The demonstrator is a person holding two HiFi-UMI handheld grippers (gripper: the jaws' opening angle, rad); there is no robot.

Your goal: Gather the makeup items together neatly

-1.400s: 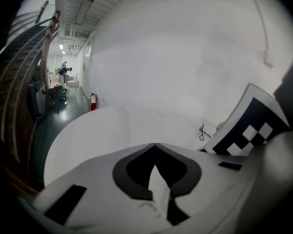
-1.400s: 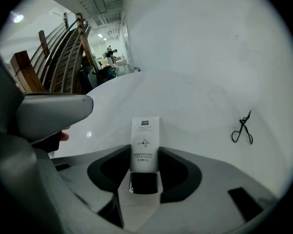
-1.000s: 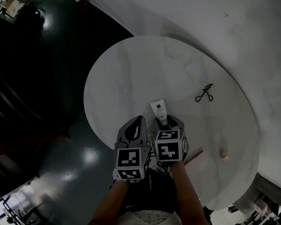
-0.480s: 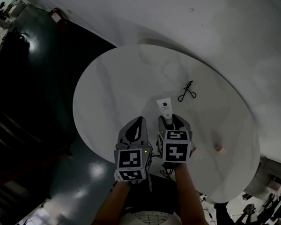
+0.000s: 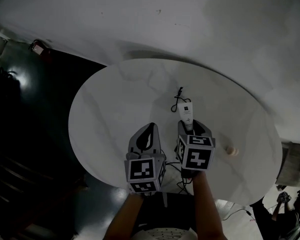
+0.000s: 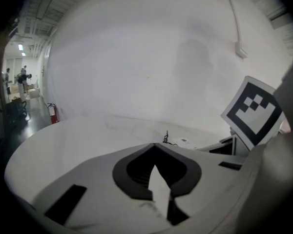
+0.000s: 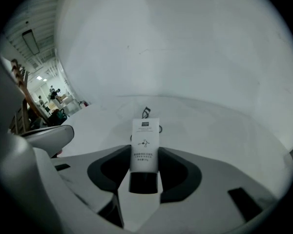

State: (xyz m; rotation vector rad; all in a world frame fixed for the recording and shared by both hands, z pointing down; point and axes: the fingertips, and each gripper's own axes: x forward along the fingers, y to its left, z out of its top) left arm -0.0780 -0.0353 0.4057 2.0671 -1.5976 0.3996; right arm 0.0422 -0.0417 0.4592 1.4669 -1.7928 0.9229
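The right gripper (image 7: pixel 144 154) has its jaws partly apart and closed on a white tube (image 7: pixel 145 143), pressing on it from both sides just above its black cap (image 7: pixel 143 182). The cap end sits back inside the jaws and the flat printed end points forward, away from the person. In the head view the tube (image 5: pixel 185 110) sticks out ahead of the right gripper (image 5: pixel 191 124), over the middle of the round white table (image 5: pixel 105 114). Whether it rests on the tabletop or is held just above it I cannot tell.

The tube's flat end reaches a black eyelash curler (image 5: pixel 179 95) that lies on the table just beyond it. In the right gripper view the curler (image 7: pixel 145 112) shows above and beside the tube's top edge; whether the two touch cannot be made out.

The left gripper (image 6: pixel 155 146) has its jaws pressed together with nothing between them. It hangs over the near part of the table, just to the left of the right gripper (image 5: pixel 150 128).

A small pale round thing (image 5: pixel 231 151) lies on the table to the right, well apart from the tube and curler.
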